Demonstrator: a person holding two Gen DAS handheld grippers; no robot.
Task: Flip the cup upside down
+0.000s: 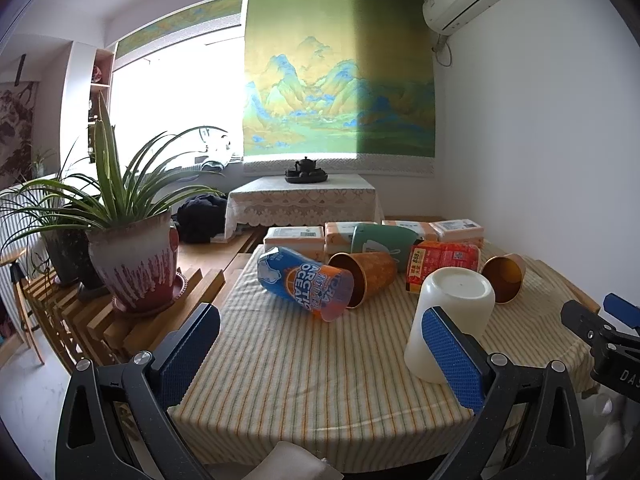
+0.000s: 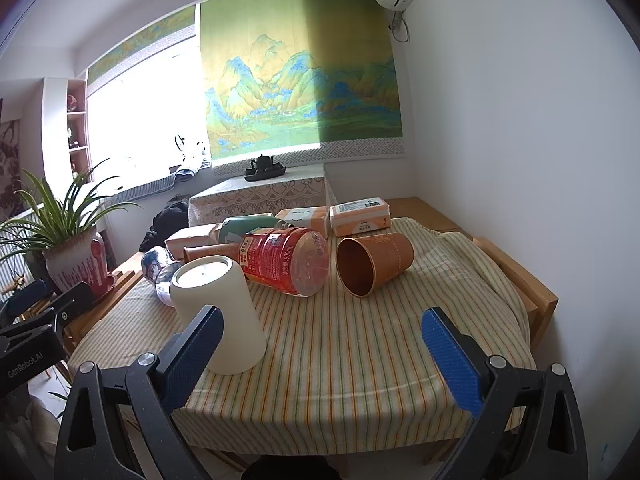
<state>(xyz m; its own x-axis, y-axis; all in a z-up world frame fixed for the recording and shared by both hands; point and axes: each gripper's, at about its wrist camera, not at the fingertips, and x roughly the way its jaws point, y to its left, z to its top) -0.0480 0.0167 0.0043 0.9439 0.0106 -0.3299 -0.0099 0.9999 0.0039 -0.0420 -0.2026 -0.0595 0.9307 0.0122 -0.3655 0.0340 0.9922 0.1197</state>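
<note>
A white cup stands upside down, base up, on the striped tablecloth; it also shows in the right wrist view. My left gripper is open and empty, its right finger in front of the cup's lower side. My right gripper is open and empty, its left finger in front of the cup's base edge. Two orange paper cups lie on their sides: one mid-table, one to the right.
A blue bottle, a red bottle and a green bottle lie on the table. Tissue packs line the back edge. Potted plants stand on a wooden rack at left. A wall is close on the right.
</note>
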